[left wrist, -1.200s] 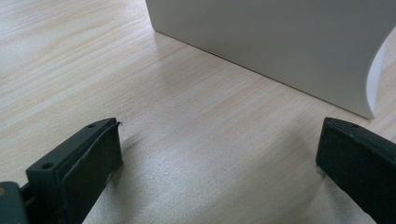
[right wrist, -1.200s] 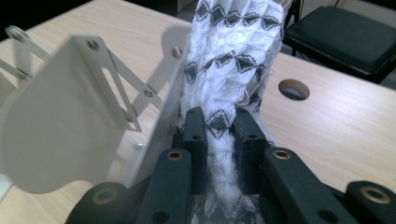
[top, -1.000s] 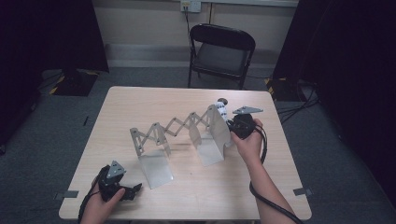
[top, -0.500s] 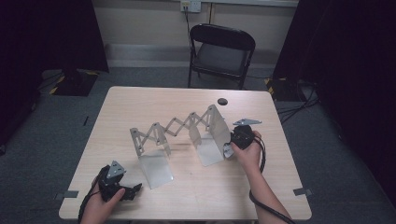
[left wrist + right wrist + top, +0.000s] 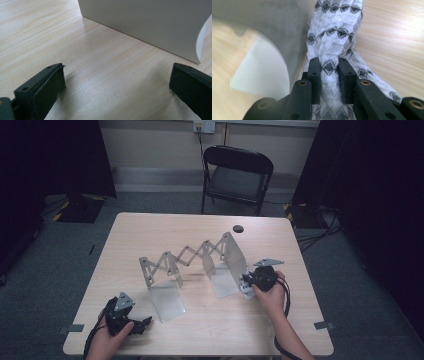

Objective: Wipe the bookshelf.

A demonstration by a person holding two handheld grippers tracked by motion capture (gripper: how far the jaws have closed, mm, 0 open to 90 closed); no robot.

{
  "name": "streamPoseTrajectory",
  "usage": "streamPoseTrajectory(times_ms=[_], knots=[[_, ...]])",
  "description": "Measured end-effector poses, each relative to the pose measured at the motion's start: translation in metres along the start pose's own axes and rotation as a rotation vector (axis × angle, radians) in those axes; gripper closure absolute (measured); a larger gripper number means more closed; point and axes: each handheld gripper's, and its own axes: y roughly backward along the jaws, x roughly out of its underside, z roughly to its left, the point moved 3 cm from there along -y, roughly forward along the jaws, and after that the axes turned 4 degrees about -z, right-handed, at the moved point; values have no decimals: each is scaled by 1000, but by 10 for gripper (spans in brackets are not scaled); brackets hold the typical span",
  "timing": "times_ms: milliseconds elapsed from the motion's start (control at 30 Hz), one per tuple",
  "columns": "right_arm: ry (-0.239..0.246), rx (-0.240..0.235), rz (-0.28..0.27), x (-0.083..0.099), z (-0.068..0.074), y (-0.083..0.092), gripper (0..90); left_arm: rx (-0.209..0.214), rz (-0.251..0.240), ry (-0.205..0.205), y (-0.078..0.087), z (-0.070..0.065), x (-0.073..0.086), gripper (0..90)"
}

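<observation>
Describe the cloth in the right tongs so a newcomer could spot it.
On the wooden table, find the metal accordion rack and follow it to its right end plate. There the right tongs pinch a bunched white cloth, the only fabric, woven with black diamond bands.

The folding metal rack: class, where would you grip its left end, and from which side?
Probably the upright end plate, pinched across its thin outer edge from the left. Its flat foot lies flush on the table, leaving nothing for jaws to get under. The left gripper, open, sits just short of that foot.
</observation>
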Motion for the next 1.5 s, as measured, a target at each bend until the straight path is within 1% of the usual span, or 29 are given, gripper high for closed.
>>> streamPoseTrajectory(times_ms=[33, 67, 100, 133, 167, 200, 367, 433, 467, 500, 633, 667, 733, 767, 833, 900, 933, 967, 1000, 1033, 1067, 1133, 1167, 1200, 1233, 1367, 1433, 1467, 1500], knots=[[0, 0, 0, 0, 0, 0, 744, 0, 0, 0, 0, 0, 0, 0], [12, 9, 8, 4, -1, 8, 734, 0, 0, 0, 0, 0, 0, 0], [12, 9, 8, 4, -1, 8, 734, 0, 0, 0, 0, 0, 0, 0], [16, 15, 16, 8, -1, 17, 726, -1, 0, 1, 0, 0, 0, 0], [16, 15, 16, 8, -1, 17, 726, -1, 0, 1, 0, 0, 0, 0], [34, 43, 36, 12, -2, 24, 699, -1, 0, 0, 0, 0, 0, 0], [44, 23, 50, 22, -9, 35, 636, -2, 0, 0, 0, 0, 0, 0], [47, 30, 48, 24, -11, 38, 620, -2, 0, 0, 0, 0, 0, 0], [33, 29, 39, 25, -15, 43, 554, -2, 0, 0, 0, 0, 0, 0], [28, 43, 32, 25, -16, 46, 537, -2, 0, 1, 0, 0, 0, 0], [31, 45, 18, 22, -19, 52, 531, -2, 0, 1, 0, 0, 0, 0], [29, 56, 3, 17, -18, 54, 516, -2, 0, 0, 0, 0, 0, 0], [28, 51, -7, 15, -18, 54, 522, -3, 0, 0, 0, 0, 0, 0], [38, 47, -29, 6, -16, 50, 539, -3, 0, 1, 0, 0, 0, 0], [40, 51, -33, 3, -16, 49, 539, -3, 0, 1, 0, 0, 0, 0], [44, 35, -49, -4, -13, 36, 558, -3, 0, 1, 0, 0, 0, 0], [42, 31, -48, -5, -13, 31, 568, -3, 0, 1, 0, 0, 0, 0], [42, 31, -48, -5, -13, 31, 568, -3, 0, 1, 0, 0, 0, 0], [32, 30, -33, -4, -11, 20, 588, -2, 0, 1, 0, 0, 0, 0], [32, 30, -33, -4, -11, 20, 588, -2, 0, 1, 0, 0, 0, 0], [30, 31, -15, -1, -10, 12, 597, -1, 0, 1, 0, 0, 0, 0], [7, 26, -12, 3, -10, 9, 622, -1, 0, 1, 0, 0, 0, 0], [-1, 28, -10, 4, -10, 8, 628, 0, 0, 1, 0, 0, 0, 0], [-12, 18, -6, 6, -11, 7, 648, 0, 0, 1, 0, 0, 0, 0], [-10, 16, -5, 6, -11, 7, 658, -1, 0, 0, 0, 0, 0, 0], [15, 21, 13, 11, -10, 11, 715, -1, 1, 0, 0, 0, 0, 0], [24, 14, 24, 12, -9, 13, 724, -1, 1, 0, 0, 0, 0, 0], [44, 17, 33, 15, -7, 18, 738, -1, 0, 0, 0, 0, 0, 0], [42, 15, 38, 17, -6, 21, 740, -1, 0, 0, 0, 0, 0, 0]])
